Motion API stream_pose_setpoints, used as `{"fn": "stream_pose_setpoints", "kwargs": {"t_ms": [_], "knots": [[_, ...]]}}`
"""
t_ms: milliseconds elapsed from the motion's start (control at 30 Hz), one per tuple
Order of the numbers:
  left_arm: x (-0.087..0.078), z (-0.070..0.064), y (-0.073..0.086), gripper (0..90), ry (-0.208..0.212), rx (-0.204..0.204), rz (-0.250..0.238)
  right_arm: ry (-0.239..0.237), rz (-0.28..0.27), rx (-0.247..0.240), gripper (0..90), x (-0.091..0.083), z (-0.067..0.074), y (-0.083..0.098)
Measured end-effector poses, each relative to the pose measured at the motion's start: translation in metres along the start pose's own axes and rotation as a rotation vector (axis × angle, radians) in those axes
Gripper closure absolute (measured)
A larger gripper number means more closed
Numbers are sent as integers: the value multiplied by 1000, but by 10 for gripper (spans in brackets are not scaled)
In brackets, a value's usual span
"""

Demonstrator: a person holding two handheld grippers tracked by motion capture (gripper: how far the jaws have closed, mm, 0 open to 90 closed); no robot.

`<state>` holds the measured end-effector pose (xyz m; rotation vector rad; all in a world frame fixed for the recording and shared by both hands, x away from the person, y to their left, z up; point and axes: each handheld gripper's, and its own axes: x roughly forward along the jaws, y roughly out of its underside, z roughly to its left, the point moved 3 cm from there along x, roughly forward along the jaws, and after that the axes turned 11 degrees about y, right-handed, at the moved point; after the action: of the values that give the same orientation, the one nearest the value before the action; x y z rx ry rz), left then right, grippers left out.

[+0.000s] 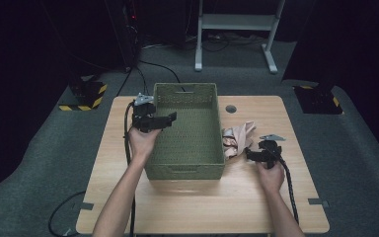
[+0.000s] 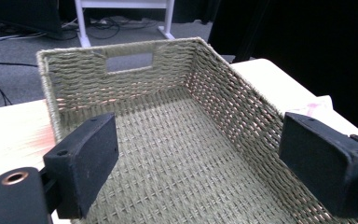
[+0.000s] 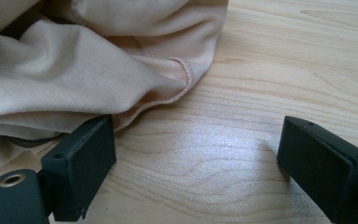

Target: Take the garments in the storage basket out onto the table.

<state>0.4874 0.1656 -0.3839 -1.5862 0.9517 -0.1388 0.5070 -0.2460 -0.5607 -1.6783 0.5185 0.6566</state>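
A green woven basket [image 1: 212, 128] stands in the middle of the wooden table [image 1: 197, 207], with nothing inside it. My left gripper [image 1: 170, 118] hovers over the basket's left rim, jaws wide apart with nothing between them; in the left gripper view its jaws frame the basket [image 2: 168, 149] floor. A crumpled beige cloth [image 1: 238, 138] lies just right of the basket. My right gripper [image 1: 250, 154] rests low by the cloth's lower right edge, open. In the right gripper view the cloth [image 3: 84, 60] lies just beyond the left jaw, with bare wood between the jaws.
A round grommet hole [image 1: 231, 108] sits in the table near the far edge. Black cables trail from both grippers. Beyond the table are a white stand [image 1: 237, 29] and hazard-taped bases [image 1: 86, 96] on the grey floor.
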Motion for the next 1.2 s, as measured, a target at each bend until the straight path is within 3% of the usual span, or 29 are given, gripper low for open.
{"fn": "stream_pose_setpoints", "kwargs": {"t_ms": [200,767,1200], "knots": [[-9,9,4,124,-14,-29,-16,0,0,0,109,0,0,0],[-29,15,9,125,-53,-29,-29,0,0,1,109,0,0,0],[-43,30,19,126,-91,-66,-44,0,0,0,110,0,0,0]]}}
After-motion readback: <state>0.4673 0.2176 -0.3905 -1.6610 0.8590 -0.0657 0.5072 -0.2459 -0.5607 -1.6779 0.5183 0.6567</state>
